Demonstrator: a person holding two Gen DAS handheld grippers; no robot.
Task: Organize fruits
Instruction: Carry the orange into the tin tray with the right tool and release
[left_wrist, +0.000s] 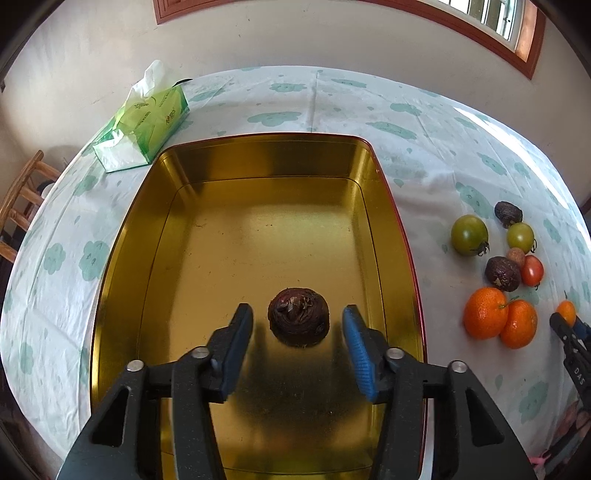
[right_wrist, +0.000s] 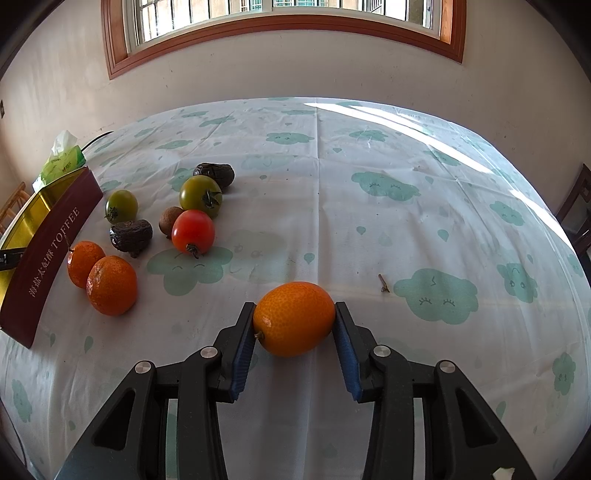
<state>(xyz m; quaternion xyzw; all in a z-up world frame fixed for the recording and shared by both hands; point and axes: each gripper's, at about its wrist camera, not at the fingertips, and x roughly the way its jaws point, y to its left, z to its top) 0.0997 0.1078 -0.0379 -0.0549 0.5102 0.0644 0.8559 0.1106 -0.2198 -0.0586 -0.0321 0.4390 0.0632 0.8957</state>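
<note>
Crowding beside tin (right_wrist: 55, 236), tomatoes (right_wrist: 193, 229), oranges (right_wrist: 110, 280), tissue pack (left_wrist: 144, 122) behind.

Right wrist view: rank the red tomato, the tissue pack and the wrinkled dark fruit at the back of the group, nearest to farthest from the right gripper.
1. Red tomato, up and left of the right gripper, at the near edge of the fruit group.
2. Wrinkled dark fruit, farther back, behind the larger green tomato.
3. Tissue pack, far left, beyond the gold tin.
</note>
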